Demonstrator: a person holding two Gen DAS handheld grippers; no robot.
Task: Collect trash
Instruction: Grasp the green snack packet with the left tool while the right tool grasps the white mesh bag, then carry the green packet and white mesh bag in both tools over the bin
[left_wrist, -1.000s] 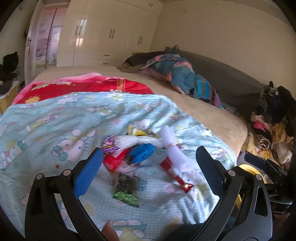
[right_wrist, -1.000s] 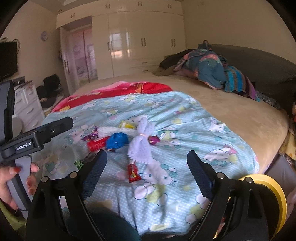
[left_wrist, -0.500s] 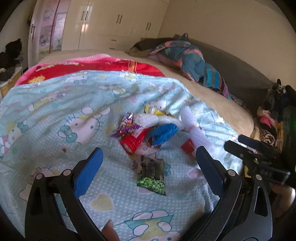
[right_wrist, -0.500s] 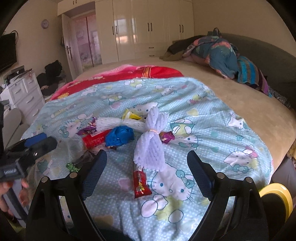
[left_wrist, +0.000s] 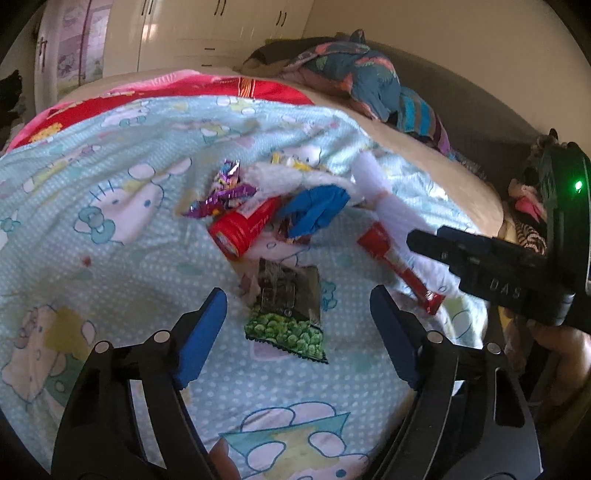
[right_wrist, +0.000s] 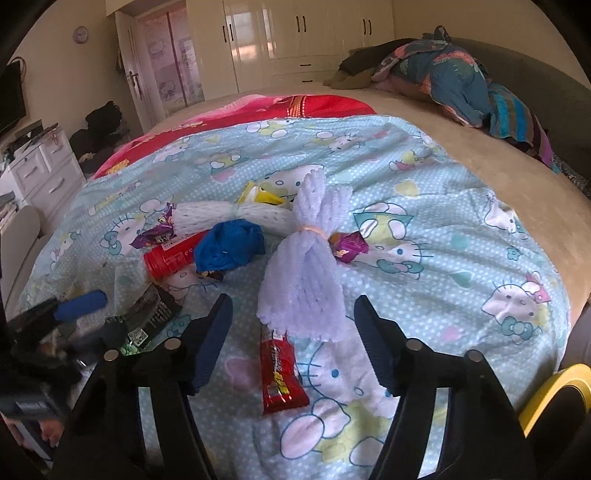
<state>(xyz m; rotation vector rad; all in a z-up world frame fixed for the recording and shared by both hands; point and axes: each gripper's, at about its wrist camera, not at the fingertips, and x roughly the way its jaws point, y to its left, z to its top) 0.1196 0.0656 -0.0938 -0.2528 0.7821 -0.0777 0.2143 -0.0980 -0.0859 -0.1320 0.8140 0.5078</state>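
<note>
Pale blue cartoon quilt (right_wrist: 461, 206) is covering the bed, trash lying in a loose cluster mid-quilt. White foam netting bundle (right_wrist: 306, 273) is sitting just ahead of the right gripper (right_wrist: 291, 325), jaws apart, empty, red candy wrapper (right_wrist: 280, 373) between them. Left gripper (left_wrist: 295, 317), jaws also apart, is framing the green pea snack bag (left_wrist: 288, 306). Best approach, I judge: lower squarely, pinching the bag's flat edge without snagging quilt fabric.
</note>
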